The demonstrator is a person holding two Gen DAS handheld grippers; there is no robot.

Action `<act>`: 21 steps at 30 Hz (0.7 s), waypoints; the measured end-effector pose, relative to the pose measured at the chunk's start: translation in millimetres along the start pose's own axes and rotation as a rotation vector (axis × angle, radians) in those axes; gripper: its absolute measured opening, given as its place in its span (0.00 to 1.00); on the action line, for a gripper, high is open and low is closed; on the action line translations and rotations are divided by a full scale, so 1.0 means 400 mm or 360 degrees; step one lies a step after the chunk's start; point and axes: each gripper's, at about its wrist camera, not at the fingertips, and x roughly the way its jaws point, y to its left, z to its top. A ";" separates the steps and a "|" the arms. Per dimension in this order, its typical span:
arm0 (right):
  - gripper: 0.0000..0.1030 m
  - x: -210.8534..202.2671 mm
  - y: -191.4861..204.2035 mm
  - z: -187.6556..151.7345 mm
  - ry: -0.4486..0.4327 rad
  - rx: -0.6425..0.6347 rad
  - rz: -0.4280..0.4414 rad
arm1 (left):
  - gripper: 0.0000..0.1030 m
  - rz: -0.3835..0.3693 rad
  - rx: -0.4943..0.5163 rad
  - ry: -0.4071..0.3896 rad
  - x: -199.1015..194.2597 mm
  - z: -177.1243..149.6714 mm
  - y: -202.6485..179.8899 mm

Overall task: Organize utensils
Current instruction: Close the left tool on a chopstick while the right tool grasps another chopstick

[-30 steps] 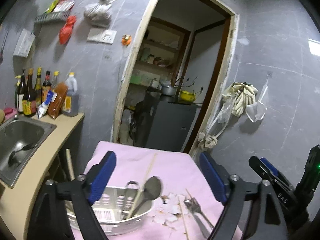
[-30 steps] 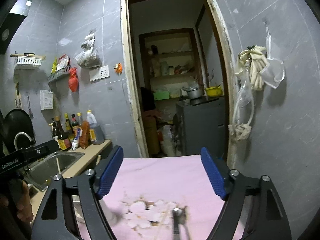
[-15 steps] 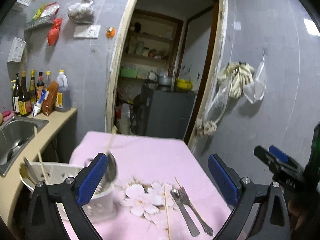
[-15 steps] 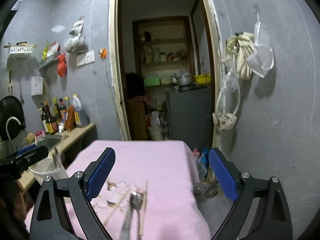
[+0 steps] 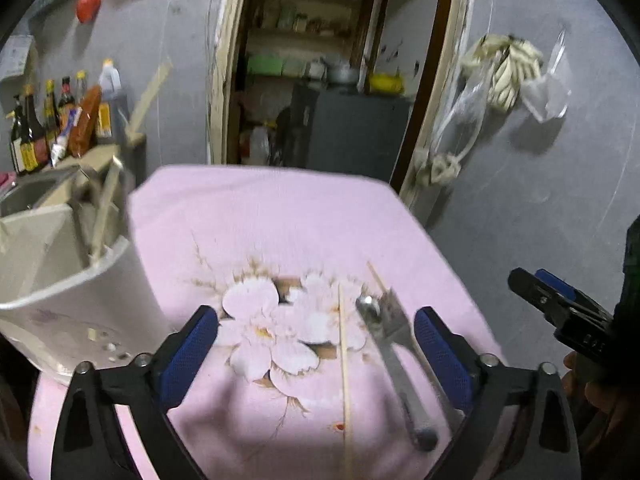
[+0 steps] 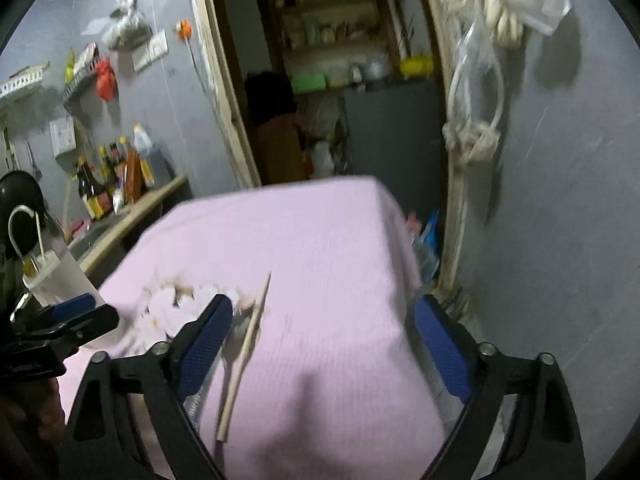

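Both grippers have dropped toward the pink flowered tablecloth (image 5: 280, 216). The left gripper (image 5: 316, 340) and right gripper (image 6: 322, 340) have just narrowed slightly but gape empty. A wooden chopstick (image 5: 344, 360), steel spoon (image 5: 390, 364) and fork (image 5: 400, 316) lie near; the white plastic utensil holder (image 5: 80, 300) stands left.

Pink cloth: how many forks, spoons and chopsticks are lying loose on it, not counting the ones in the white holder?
Chopsticks: 2
Spoon: 1
Fork: 1
Total: 4
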 end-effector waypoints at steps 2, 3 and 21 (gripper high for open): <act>0.59 0.042 0.003 -0.008 0.0073 -0.0012 0.0016 | 0.81 -0.0004 0.0015 0.0078 0.036 -0.006 -0.002; 0.57 0.062 0.006 -0.009 0.0110 -0.0016 0.0034 | 0.79 -0.0003 0.0021 0.0113 0.052 -0.009 -0.003; 0.28 0.203 0.131 -0.031 0.0456 -0.0249 0.0286 | 0.32 -0.0034 0.0126 0.0445 0.203 -0.023 -0.025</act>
